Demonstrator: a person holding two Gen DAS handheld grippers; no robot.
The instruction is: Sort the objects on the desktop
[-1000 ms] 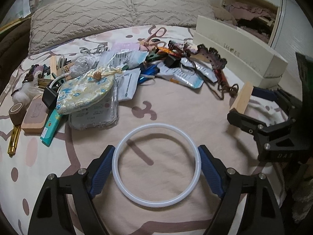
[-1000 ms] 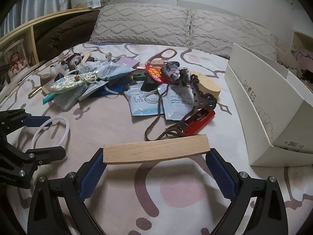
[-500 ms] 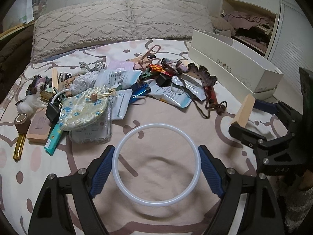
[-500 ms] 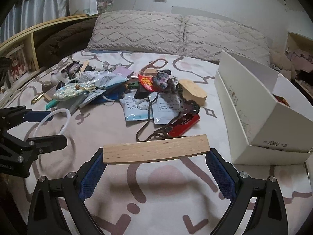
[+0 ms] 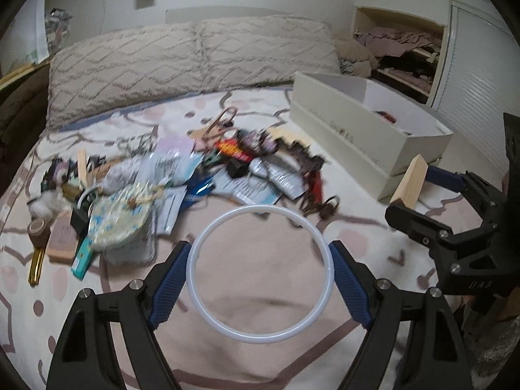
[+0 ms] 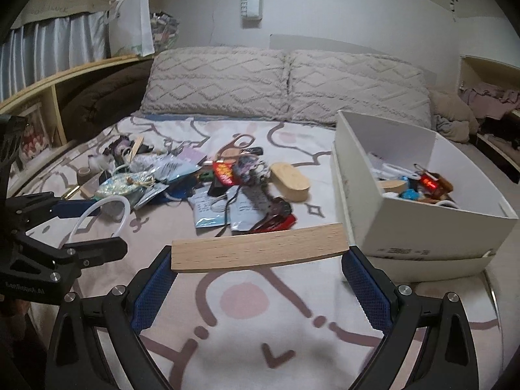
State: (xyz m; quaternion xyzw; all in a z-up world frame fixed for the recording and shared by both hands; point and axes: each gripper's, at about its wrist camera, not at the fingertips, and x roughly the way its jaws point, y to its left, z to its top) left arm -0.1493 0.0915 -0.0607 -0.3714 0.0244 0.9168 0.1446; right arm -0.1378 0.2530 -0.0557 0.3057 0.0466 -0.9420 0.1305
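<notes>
Your left gripper pinches a white ring across its widest span, one blue pad on each side, clear above the near edge of the bed. Your right gripper pinches a wooden strip end to end, also held off the bedcover at the near edge, just beside the near corner of the white box.

Risks, in my judgement:
- The ring is thin and smooth and is held at only two points; a quick swing could pivot it out of the pads, and a harder squeeze could bow it.
- The strip is clamped by its ends alone; a knock against the box wall on the way in would likely twist it loose.
- The box already holds loose items, so a careless drop could bounce out.
- Both tools sit near each other; crossing paths invites a collision.

Count, near to far:
- One ring, one wooden strip, two grippers.
- One pile of mixed items at mid-bed; blur prevents an item count.
- One white box toward the right edge of the bed.
- Two pillows along the far edge.
</notes>
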